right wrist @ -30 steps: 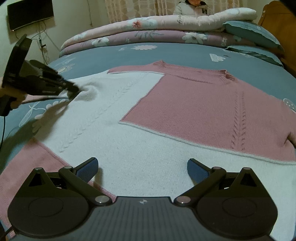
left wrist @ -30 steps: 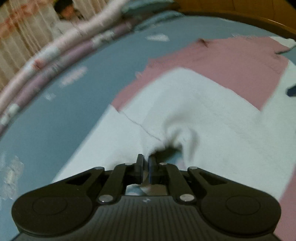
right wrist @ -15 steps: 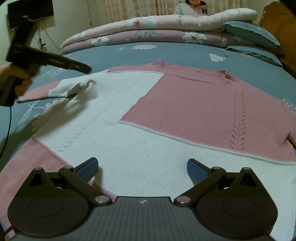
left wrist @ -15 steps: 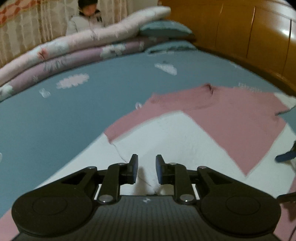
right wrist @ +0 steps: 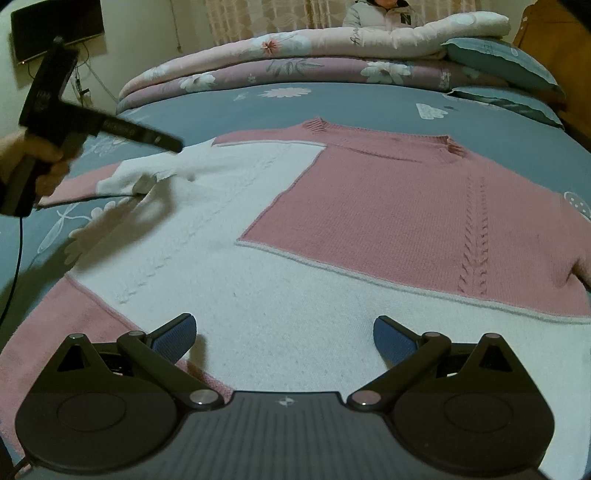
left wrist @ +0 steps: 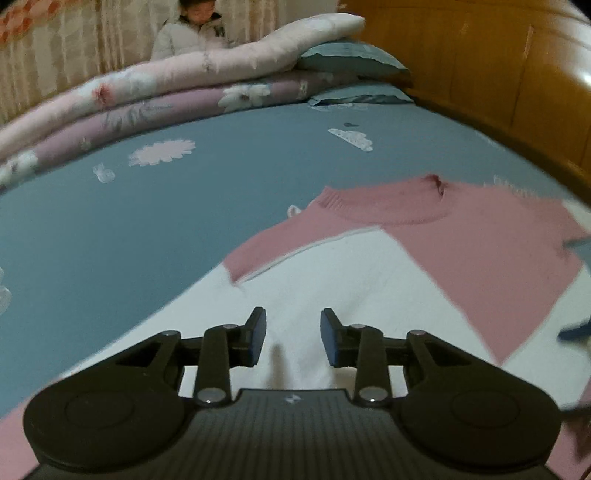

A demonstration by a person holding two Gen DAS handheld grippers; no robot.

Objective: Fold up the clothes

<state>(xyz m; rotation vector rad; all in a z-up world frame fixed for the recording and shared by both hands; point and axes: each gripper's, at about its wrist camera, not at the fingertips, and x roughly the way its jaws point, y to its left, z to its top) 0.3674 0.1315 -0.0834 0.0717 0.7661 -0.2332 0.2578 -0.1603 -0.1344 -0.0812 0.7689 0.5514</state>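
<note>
Above the pink-and-white knitted sweater (right wrist: 332,236), spread flat on the blue floral bedsheet (right wrist: 351,99), both the left gripper (left wrist: 291,334), jaws just opening, and right gripper (right wrist: 284,336) gape empty, folding barely begun.

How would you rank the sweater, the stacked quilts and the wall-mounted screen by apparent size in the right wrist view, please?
1. sweater, nearest the camera, which inflates it.
2. stacked quilts.
3. wall-mounted screen, partly cut off.

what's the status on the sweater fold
Left gripper jaws just opened, empty. Right gripper open, over hem. Pink-and-white sweater flat on bed, unfolded. Nothing blocking.
</note>
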